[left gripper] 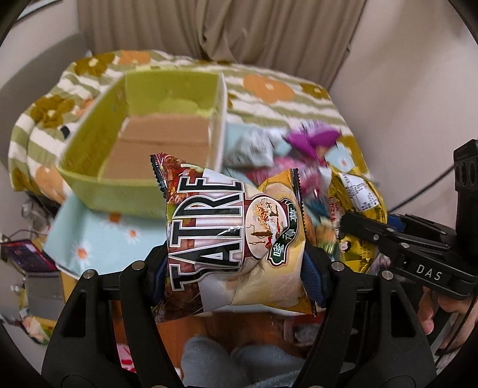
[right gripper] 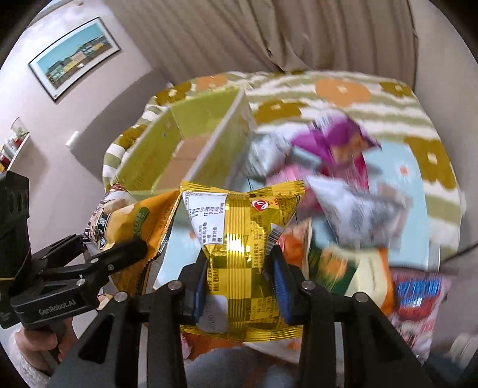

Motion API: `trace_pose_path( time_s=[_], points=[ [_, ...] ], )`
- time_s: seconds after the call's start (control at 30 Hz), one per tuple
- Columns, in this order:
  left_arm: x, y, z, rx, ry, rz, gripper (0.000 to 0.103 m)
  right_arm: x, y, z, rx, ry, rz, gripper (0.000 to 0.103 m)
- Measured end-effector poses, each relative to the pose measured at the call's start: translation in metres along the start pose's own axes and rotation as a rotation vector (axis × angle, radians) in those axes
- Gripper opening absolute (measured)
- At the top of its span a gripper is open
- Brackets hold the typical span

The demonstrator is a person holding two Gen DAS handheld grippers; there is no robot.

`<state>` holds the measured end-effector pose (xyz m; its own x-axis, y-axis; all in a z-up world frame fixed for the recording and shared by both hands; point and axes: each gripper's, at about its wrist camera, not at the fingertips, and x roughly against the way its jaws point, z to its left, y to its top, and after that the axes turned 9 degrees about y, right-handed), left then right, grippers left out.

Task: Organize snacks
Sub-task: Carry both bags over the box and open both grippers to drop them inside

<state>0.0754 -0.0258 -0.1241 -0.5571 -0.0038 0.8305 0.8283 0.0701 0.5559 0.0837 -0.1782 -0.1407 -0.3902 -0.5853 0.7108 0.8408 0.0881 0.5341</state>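
Observation:
My left gripper [left gripper: 236, 262] is shut on a brown and cream chip bag [left gripper: 236, 232] and holds it in the air in front of the green box [left gripper: 98, 125]. The box has a bare cardboard floor. My right gripper [right gripper: 239, 268] is shut on a gold foil snack bag [right gripper: 242, 226] and holds it up beside the box [right gripper: 149, 158]. The right gripper with its gold bag [left gripper: 355, 194] shows in the left wrist view [left gripper: 397, 238]. The left gripper [right gripper: 74, 268] and its chip bag [right gripper: 128, 218] show at the left of the right wrist view.
A pile of loose snack packets lies right of the box: a purple one [right gripper: 334, 143], silver ones [right gripper: 358, 215], an orange and green bag [right gripper: 343, 268] and a red and blue one [right gripper: 418, 295]. All rest on a flowered blanket [right gripper: 343, 89]. Curtains [left gripper: 209, 27] hang behind.

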Motion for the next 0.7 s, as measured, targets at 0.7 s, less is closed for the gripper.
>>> trace_pose_path(
  time_s=[0.7],
  points=[
    [-0.12,0.201,0.135,-0.066,0.025,0.005,0.069,-0.104,0.177,0.078,0.021,-0.067,-0.079,0.035]
  ],
)
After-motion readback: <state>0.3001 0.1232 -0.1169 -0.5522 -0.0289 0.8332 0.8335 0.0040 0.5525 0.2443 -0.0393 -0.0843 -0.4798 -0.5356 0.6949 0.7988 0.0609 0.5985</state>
